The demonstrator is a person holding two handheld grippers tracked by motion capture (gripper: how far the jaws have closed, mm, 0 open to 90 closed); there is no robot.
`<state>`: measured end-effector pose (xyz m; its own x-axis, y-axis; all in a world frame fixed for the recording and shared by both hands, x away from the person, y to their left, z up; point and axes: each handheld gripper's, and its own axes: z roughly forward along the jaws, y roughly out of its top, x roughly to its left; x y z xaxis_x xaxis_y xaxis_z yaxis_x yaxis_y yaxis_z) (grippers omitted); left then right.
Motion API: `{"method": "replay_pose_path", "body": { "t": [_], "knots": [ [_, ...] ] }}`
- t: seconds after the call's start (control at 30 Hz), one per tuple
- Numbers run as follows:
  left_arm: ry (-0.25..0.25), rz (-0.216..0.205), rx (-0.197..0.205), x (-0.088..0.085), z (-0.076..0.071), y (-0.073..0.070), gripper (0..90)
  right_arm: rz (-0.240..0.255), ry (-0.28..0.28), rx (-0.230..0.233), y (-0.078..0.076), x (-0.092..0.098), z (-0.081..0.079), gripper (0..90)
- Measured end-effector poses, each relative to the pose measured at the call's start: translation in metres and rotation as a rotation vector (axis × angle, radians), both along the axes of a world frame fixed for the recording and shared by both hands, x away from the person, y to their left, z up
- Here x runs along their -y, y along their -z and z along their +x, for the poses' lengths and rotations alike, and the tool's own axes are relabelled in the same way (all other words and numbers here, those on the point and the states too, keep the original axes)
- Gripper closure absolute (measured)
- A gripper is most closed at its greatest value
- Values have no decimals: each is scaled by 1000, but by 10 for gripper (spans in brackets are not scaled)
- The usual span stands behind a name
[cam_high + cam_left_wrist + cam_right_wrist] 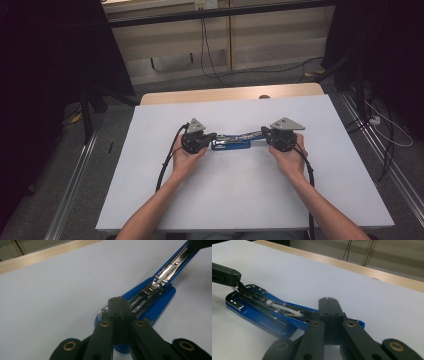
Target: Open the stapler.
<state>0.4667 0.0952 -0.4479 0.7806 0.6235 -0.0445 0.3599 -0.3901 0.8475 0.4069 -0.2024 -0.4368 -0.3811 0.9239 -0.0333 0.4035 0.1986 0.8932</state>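
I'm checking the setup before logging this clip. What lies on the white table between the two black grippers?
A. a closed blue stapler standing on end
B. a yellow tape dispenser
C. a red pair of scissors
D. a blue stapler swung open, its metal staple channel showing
D: the blue stapler lies flat and opened out on the white table, its shiny metal channel exposed.

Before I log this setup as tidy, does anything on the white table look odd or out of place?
Yes: the blue metal stapler lies swung wide open between the two grippers, its top arm folded back and the shiny staple channel exposed. The white table shows no spill or damage.
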Motion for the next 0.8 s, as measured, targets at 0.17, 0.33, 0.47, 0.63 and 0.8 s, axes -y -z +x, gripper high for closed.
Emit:
{"method": "replay_pose_path", "body": {
  "t": [0.17, 0.33, 0.47, 0.63, 0.8],
  "knots": [
    [-1, -3, 1, 0, 0, 0, 900, 5, 6, -13, 2, 3, 1, 900],
    [1, -2, 0, 0, 0, 0, 900, 6, 9, -20, 3, 4, 1, 900],
    [1, -2, -1, 0, 0, 0, 900, 6, 13, -29, 4, 5, 1, 900],
    [0, 0, -5, 0, 0, 0, 900, 1, 12, -38, 8, 4, 2, 900],
    [-4, -2, -6, 0, 0, 0, 900, 2, 9, -43, 10, 3, 2, 900]
  ]
}}
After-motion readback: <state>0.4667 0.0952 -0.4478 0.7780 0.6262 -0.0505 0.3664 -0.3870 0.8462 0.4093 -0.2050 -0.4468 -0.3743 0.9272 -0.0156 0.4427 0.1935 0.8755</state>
